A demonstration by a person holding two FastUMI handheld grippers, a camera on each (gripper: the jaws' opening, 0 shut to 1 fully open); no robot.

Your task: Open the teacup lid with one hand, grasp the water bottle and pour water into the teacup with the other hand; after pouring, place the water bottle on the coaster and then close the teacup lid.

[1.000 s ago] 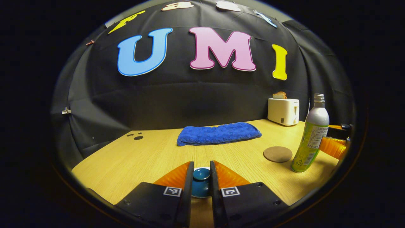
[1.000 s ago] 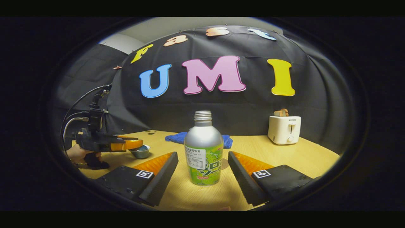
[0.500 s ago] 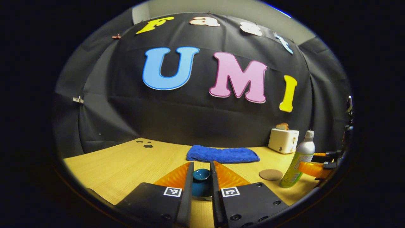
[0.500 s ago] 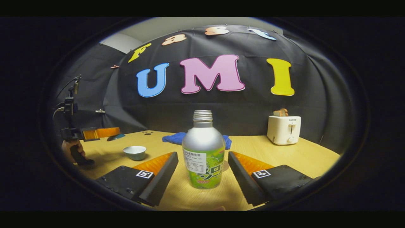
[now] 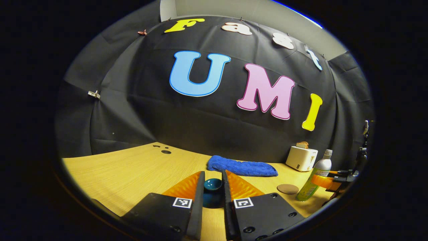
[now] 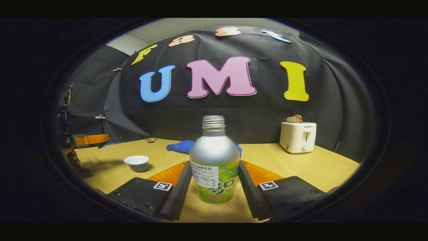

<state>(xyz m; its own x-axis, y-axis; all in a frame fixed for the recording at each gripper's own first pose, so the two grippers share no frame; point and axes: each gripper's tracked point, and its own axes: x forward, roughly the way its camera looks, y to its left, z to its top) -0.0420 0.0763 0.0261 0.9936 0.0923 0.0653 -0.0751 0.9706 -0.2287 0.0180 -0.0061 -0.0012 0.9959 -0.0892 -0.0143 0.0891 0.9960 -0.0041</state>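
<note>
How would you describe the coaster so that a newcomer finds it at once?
Start at the white toaster at the back of the wooden table. Nearer lies a blue towel, and beside the green-labelled bottle lies the coaster: the one flat, brown, round disc, with nothing on it.

We see a pale wooden desk (image 5: 133,170) running back to the black cloth wall (image 5: 140,110). Straight ahead of the left claw, a blue towel (image 5: 241,166) lies flat on the desk near that wall; from the right claw it (image 6: 179,146) sits ahead and slightly left, partly hidden. A white toaster (image 6: 297,136) stands well ahead and to the right of the right claw, close to the wall, with toast (image 6: 294,118) poking out of its top. From the left claw the toaster (image 5: 302,158) is far off to the right. We also note small dark holes (image 5: 164,149) in the desk, ahead and left of the left claw.
</note>
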